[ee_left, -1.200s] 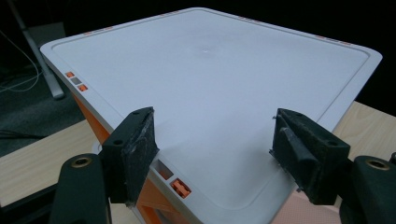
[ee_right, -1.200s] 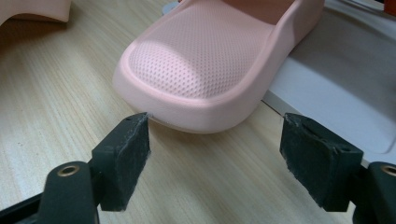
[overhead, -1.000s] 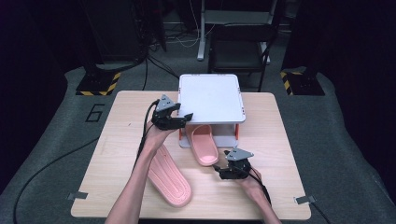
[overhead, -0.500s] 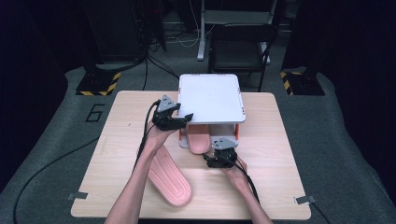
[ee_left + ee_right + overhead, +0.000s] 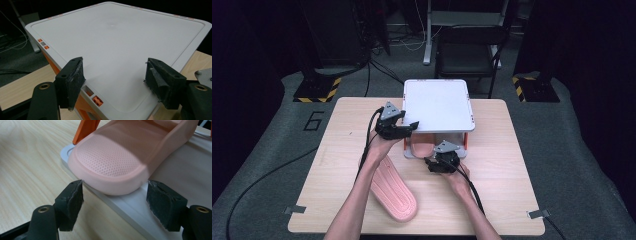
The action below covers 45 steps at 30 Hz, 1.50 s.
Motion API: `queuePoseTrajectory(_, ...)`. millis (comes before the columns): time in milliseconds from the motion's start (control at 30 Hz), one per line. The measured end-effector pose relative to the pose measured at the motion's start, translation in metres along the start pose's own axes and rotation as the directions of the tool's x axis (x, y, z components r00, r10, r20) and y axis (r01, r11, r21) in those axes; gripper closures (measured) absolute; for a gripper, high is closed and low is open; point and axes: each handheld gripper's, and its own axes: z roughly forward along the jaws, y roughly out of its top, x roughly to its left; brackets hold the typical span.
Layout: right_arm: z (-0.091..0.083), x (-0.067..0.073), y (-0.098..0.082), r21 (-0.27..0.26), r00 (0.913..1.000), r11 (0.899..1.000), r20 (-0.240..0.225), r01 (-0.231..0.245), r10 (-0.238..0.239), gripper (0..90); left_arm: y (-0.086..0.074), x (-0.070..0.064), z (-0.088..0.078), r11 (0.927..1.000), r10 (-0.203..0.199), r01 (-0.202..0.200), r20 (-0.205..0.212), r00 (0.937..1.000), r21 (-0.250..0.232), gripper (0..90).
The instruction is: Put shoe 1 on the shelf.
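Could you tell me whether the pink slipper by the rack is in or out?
Partly in: the pink foam slipper rests on the white rack's lower shelf, heel overhanging.

Pink slipper (image 5: 117,157) w/ mesh-textured sole, lying sole-up on lower shelf of the white rack (image 5: 438,105), heel end sticking out past the shelf's front edge twd the table front. 2nd pink slipper (image 5: 394,190) lies flat on the wood table (image 5: 512,190), well apart to the front-left of the rack, ridged footbed up, long axis diagonal.
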Motion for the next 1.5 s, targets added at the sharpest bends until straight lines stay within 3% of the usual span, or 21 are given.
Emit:
queuePoseTrajectory(200,0.004,0.0,0.001,-0.013,0.9991,0.999,-0.012,-0.04,0.04,27.7,0.0,0.0,0.0,0.9999,0.003,-0.003,0.001,1.0,0.012,30.7)
queuePoseTrajectory(300,0.003,0.001,0.004,-0.004,0.9999,1.0,-0.003,0.011,-0.011,27.8,0.0,-0.001,0.0,0.9999,0.001,-0.001,0.001,1.0,0.011,30.6)
queuePoseTrajectory(367,-0.003,0.003,0.005,-0.006,0.9998,1.0,-0.02,0.001,-0.001,27.1,0.0,0.0,0.0,1.0,-0.002,0.002,0.002,1.0,-0.002,30.5)
queuePoseTrajectory(467,-0.021,0.006,0.005,-0.061,0.9997,0.998,-0.016,-0.019,0.018,26.0,0.0,0.003,-0.002,0.9989,-0.046,0.046,0.026,0.9986,-0.01,29.6)
queuePoseTrajectory(500,-0.029,0.005,0.005,-0.072,0.9997,0.997,-0.02,-0.015,0.014,25.1,0.0,0.003,-0.006,0.9974,-0.055,0.057,0.036,0.9978,-0.044,27.1)
queuePoseTrajectory(567,-0.053,0.0,0.001,-0.12,0.9995,0.992,-0.024,-0.025,0.022,23.1,-0.001,0.002,-0.015,0.9945,-0.055,0.058,0.041,0.9977,-0.088,25.6)
queuePoseTrajectory(700,-0.093,-0.013,-0.012,-0.179,0.9983,0.982,0.006,-0.055,0.057,19.0,-0.008,0.002,-0.037,0.9907,-0.044,0.047,0.028,0.9987,-0.127,21.4)
queuePoseTrajectory(767,-0.106,-0.019,-0.018,-0.209,0.9953,0.974,0.022,-0.088,0.095,17.3,-0.016,0.006,-0.056,0.9874,-0.046,0.048,0.015,0.9988,-0.151,19.3)
queuePoseTrajectory(800,-0.106,-0.019,-0.018,-0.209,0.9953,0.974,0.022,-0.088,0.095,17.3,-0.016,0.006,-0.056,0.9874,-0.046,0.048,0.015,0.9988,-0.151,16.2)
queuePoseTrajectory(833,-0.124,-0.029,-0.027,-0.238,0.9929,0.967,0.047,-0.095,0.109,15.5,-0.019,0.007,-0.064,0.9877,-0.039,0.039,0.006,0.9992,-0.151,16.2)
queuePoseTrajectory(967,-0.153,-0.047,-0.044,-0.29,0.9752,0.948,0.134,-0.132,0.177,14.7,-0.033,0.014,-0.094,0.9851,-0.025,0.018,-0.04,0.9989,-0.171,15.6)
queuePoseTrajectory(1067,-0.171,-0.059,-0.061,-0.327,0.9543,0.932,0.193,-0.156,0.228,14.7,-0.053,0.02,-0.122,0.983,-0.059,0.041,-0.095,0.9937,-0.179,15.8)
queuePoseTrajectory(1133,-0.176,-0.063,-0.068,-0.334,0.9463,0.927,0.205,-0.172,0.25,14.8,-0.065,0.024,-0.134,0.9814,-0.089,0.062,-0.139,0.9863,-0.181,15.8)
queuePoseTrajectory(1200,-0.178,-0.066,-0.076,-0.345,0.9386,0.921,0.22,-0.18,0.266,15.3,-0.077,0.026,-0.145,0.9766,-0.131,0.1,-0.157,0.9788,-0.19,15.9)
queuePoseTrajectory(1300,-0.181,-0.071,-0.084,-0.353,0.9269,0.915,0.236,-0.198,0.291,15.3,-0.095,0.025,-0.158,0.9781,-0.145,0.112,-0.188,0.9713,-0.176,15.9)
queuePoseTrajectory(1400,-0.184,-0.072,-0.085,-0.355,0.9266,0.917,0.249,-0.183,0.281,15.7,-0.112,0.021,-0.165,0.9805,-0.139,0.104,-0.218,0.966,-0.167,16.6)
queuePoseTrajectory(1500,-0.183,-0.069,-0.085,-0.361,0.9291,0.918,0.255,-0.165,0.268,15.9,-0.129,0.019,-0.169,0.9795,-0.168,0.136,-0.226,0.9595,-0.149,16.6)
